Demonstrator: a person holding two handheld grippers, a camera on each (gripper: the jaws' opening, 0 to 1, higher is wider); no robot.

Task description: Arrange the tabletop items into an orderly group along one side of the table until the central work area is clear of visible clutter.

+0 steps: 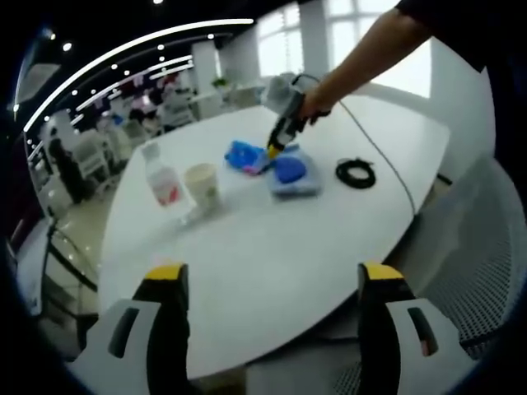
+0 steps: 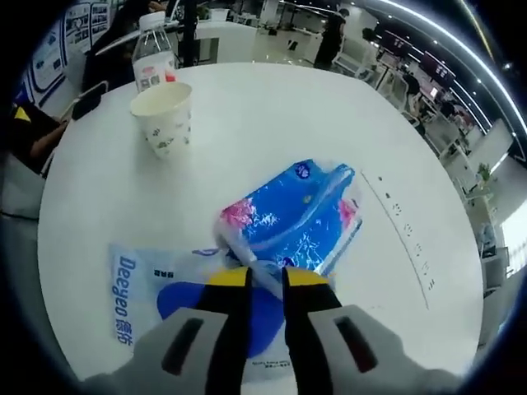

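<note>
The right gripper pinches the crinkled end of a soft, light blue tissue pack, lying mid-table on a flat Deegeo packet; the film looks slippery. The left gripper hangs wide, empty, at the table's near edge.

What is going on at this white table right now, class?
A person holds tongs in each hand. The right tongs are pinching the plastic edge of a blue tissue pack, which lies partly over a flat wipes packet. The left tongs hang open above the near edge of the table, gripping nothing. A paper cup, a water bottle and a coiled black cable sit untouched.
</note>
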